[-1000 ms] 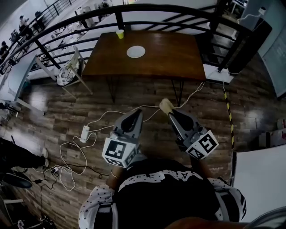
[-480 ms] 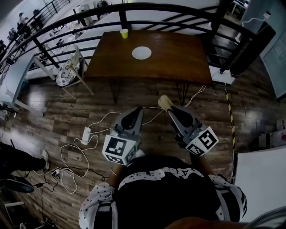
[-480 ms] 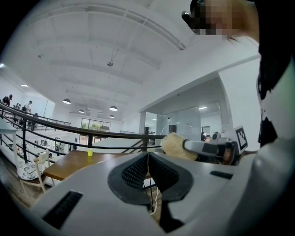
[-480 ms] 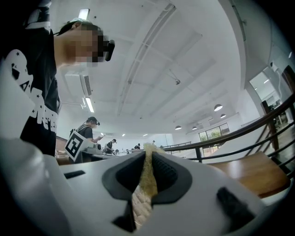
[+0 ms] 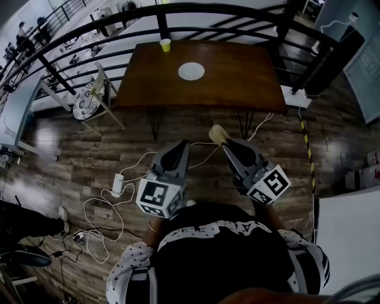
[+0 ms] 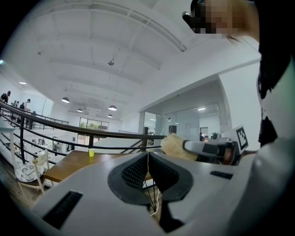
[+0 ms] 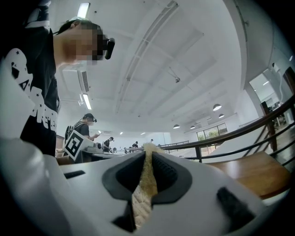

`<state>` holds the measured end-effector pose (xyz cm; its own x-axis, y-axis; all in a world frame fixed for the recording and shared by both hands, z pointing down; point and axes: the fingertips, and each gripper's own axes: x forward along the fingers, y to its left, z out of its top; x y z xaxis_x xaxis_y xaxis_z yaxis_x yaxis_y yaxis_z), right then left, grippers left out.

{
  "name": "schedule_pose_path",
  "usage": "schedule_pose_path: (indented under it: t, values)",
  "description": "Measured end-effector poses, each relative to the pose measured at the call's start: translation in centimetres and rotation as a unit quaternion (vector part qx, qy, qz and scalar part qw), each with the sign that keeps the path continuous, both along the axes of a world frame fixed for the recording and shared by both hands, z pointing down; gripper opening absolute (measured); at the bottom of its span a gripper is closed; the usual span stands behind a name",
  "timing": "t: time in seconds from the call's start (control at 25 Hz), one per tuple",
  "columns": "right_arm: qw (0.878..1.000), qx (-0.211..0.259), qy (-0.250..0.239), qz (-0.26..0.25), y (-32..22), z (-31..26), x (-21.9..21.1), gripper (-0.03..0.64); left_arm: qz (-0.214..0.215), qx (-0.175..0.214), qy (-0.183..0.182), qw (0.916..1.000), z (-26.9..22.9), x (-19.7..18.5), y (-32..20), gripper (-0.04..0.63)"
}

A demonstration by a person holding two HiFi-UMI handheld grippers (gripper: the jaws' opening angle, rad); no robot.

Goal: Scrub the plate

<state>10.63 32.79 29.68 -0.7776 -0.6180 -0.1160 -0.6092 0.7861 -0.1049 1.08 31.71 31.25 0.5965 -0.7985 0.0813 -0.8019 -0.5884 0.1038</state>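
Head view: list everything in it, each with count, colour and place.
table: one, dark brown wood, ahead by the railing
plate: one, white, on the table near its middle
cup: one, yellow-green, at the table's far edge
railing: one, black, curving behind the table
chair: one, pale, on the floor left of the table
power strip: one, white, on the floor at left
cables: several, white, looping over the wood floor
sponge: one, tan, held in the right gripper's jaws
left gripper: one, grey, jaws together, nothing in them
right gripper: one, grey, jaws shut on the sponge
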Motion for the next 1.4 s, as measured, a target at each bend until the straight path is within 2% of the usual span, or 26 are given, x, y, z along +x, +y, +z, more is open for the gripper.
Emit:
schedule_pose_path:
  t: [0.4, 0.76, 0.92, 1.08, 1.4]
  values:
    - [1.0, -0.002, 0.01, 0.017, -1.6, 0.6, -3.5, 0.049, 0.018, 0.005, 0.002, 0.9998, 0.1, -3.3, -2.1, 0.014]
    - [0.999, -0.016, 0.019, 0.041, -1.9, 1.3, -3.7, 0.049, 0.041, -0.002, 0.01, 0.9991, 1.1, -3.5, -3.0, 0.015]
    - [0.999, -0.024, 0.021, 0.037, -2.3, 1.4, -3.7, 0.049, 0.047, -0.003, 0.012, 0.9988, 1.1, -3.1, -3.3, 0.015]
    - [0.999, -0.027, 0.018, 0.016, -3.5, 1.2, -4.2, 0.049, 0.031, -0.011, 0.013, 0.9994, 1.2, -3.3, -3.9, 0.015]
    - [0.998, -0.037, 0.014, -0.038, -8.9, 2.2, -5.4, 0.049, -0.034, -0.02, 0.01, 0.9992, 1.4, -5.0, -7.1, 0.015]
